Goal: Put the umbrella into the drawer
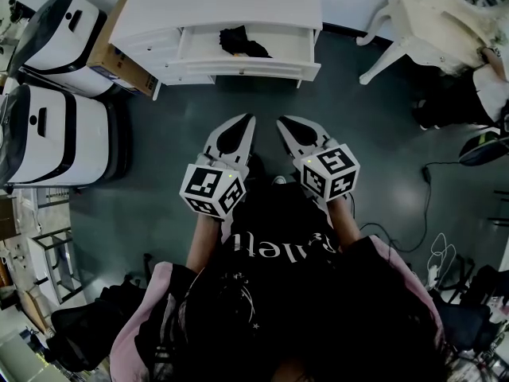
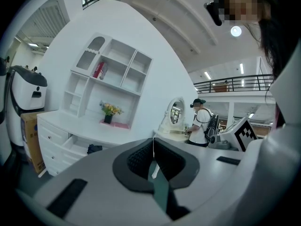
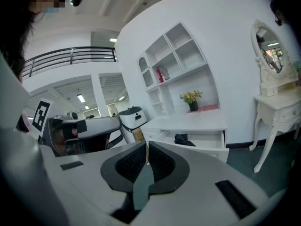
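Umbrella (image 1: 242, 43), a dark folded bundle, lies in the open drawer (image 1: 238, 72) at top centre. It looks light, with soft cloth over a stiff core, best gripped mid-length. My left fingers (image 1: 232, 138) and right fingers (image 1: 302, 138) are pressed together, empty. The floor (image 1: 374, 134) around me leaves room; the drawer's front edge could snag.

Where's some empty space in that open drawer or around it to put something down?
The drawer is bare on both sides of the black umbrella. The dark floor before it is open too. Crowded: white machines and a cardboard box at left.
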Available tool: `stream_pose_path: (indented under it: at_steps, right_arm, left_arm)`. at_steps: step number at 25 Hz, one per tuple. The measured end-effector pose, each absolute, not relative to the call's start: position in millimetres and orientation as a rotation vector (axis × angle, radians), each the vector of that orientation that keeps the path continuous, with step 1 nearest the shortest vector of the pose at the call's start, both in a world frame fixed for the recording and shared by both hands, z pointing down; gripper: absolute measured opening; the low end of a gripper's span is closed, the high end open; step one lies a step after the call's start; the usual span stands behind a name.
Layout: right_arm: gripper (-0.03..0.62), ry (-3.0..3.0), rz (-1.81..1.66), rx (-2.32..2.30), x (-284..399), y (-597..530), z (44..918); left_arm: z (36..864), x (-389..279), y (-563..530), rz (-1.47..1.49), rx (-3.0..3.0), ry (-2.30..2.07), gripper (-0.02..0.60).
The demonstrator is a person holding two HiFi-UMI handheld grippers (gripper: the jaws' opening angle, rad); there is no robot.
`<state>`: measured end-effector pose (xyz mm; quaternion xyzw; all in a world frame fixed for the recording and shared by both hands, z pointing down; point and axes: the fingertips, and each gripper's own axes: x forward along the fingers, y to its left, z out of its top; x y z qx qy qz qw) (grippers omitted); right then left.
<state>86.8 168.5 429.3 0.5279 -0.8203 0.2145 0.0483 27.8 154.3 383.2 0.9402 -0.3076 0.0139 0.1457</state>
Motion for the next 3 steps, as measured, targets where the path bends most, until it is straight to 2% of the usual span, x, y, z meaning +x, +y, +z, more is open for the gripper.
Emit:
stream_pose_path:
  at_steps: [3]
  right_arm:
    - [0.052,-2.501,0.653,1.607,83.9,169.6,429.3]
  left_arm:
    - [383.1,24.3,155.3,0.039,2.706,-0.89,0.017]
